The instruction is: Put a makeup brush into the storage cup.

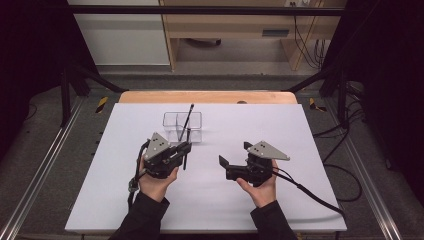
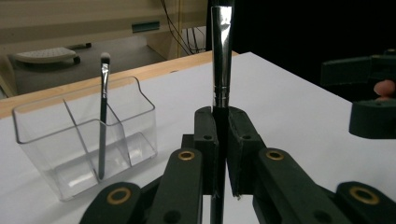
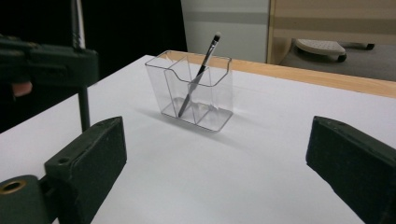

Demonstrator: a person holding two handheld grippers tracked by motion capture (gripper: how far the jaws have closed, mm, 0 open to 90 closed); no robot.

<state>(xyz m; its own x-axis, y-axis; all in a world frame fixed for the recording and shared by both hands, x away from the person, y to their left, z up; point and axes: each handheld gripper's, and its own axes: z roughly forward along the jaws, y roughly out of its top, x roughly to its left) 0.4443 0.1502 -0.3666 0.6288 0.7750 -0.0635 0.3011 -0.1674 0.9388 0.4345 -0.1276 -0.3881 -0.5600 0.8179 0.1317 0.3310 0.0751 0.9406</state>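
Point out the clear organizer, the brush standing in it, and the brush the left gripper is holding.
clear organizer point(image 3: 217, 88), right gripper view, front wall.
brush in the organizer point(image 2: 103, 88), left gripper view, shaft below the tip.
held brush point(image 2: 221, 56), left gripper view, metal ferrule.

two makeup brushes: one brush point(image 2: 221, 56) between the left fingers point(image 2: 206, 135), one thin brush point(image 2: 103, 116) inside. one clear holder point(image 2: 84, 140), seemingly three compartments.
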